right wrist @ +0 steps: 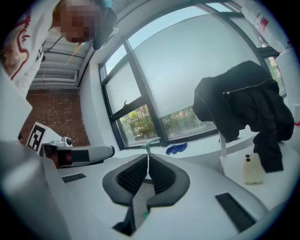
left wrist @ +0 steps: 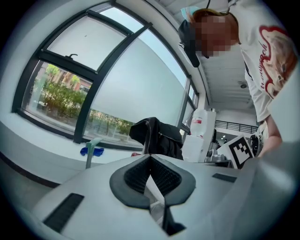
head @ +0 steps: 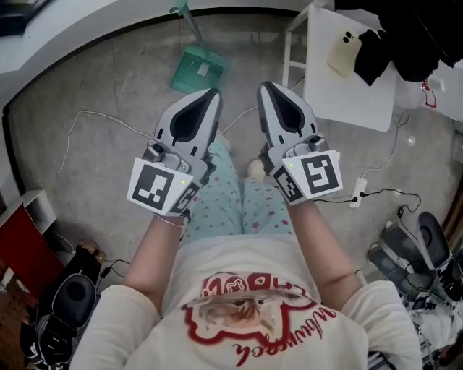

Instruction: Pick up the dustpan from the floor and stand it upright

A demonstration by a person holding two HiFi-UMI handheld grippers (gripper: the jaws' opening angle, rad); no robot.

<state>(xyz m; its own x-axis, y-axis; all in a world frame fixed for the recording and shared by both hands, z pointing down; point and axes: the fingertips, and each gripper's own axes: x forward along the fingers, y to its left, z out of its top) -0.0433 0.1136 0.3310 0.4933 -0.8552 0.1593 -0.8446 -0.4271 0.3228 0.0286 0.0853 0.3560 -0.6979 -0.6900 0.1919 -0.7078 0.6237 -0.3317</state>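
The green dustpan (head: 197, 69) stands on the grey floor by the far wall, its pan facing me. Its handle (head: 187, 14) rises toward the window sill. The left gripper view shows that handle (left wrist: 89, 152) upright below the sill, and it (right wrist: 149, 144) also pokes up past the jaws in the right gripper view. My left gripper (head: 212, 92) and right gripper (head: 265, 87) are held side by side in the air in front of the person, well short of the dustpan. In each, the pads meet at the tip with nothing between them (left wrist: 150, 157) (right wrist: 147, 157).
A white table (head: 347, 94) at the right carries a phone (head: 344, 52) and a black jacket (head: 405, 36). Cables and a power strip (head: 357, 192) lie on the floor. Black chair bases sit at both lower corners. A blue cloth (right wrist: 177, 148) lies on the sill.
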